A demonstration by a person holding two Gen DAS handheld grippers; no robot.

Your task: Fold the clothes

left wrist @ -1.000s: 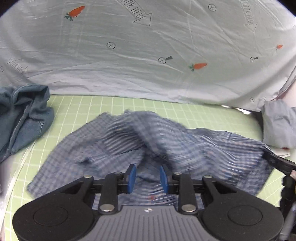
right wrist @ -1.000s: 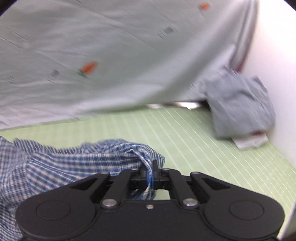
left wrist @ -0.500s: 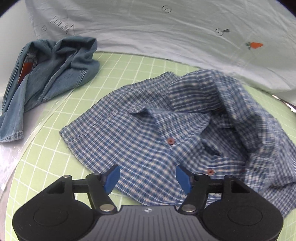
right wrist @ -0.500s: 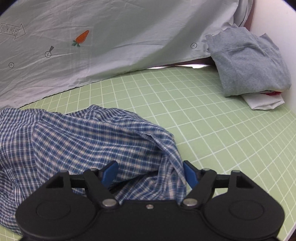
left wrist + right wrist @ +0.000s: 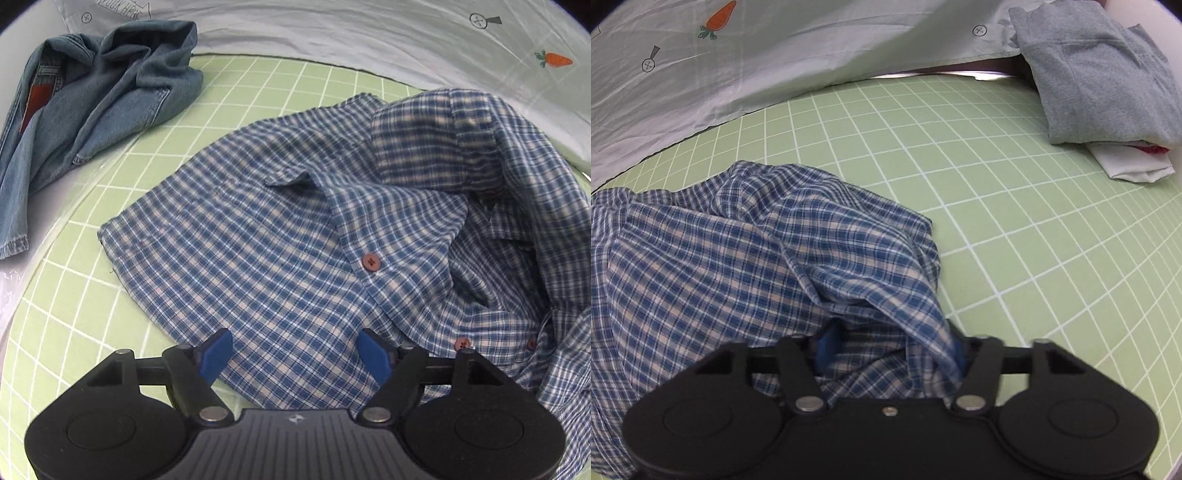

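Blue plaid shirt (image 5: 303, 236) lay rumpled on the green grid mat (image 5: 1015, 206). Left gripper (image 5: 295, 352) hovered over its hem, jaws wide, empty. Right gripper (image 5: 890, 347) jaws wide, cloth draped between them. Denim shirt (image 5: 92, 99) beside; folded grey garment (image 5: 1100, 74) apart.

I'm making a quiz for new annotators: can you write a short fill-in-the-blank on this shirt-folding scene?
1. The plaid shirt lies on a ____ grid mat.
2. The left gripper is ____, holding nothing.
3. The shirt's visible buttons are ____.
4. The crumpled garment left of the shirt is made of ____.

Missing words: green; open; red; denim
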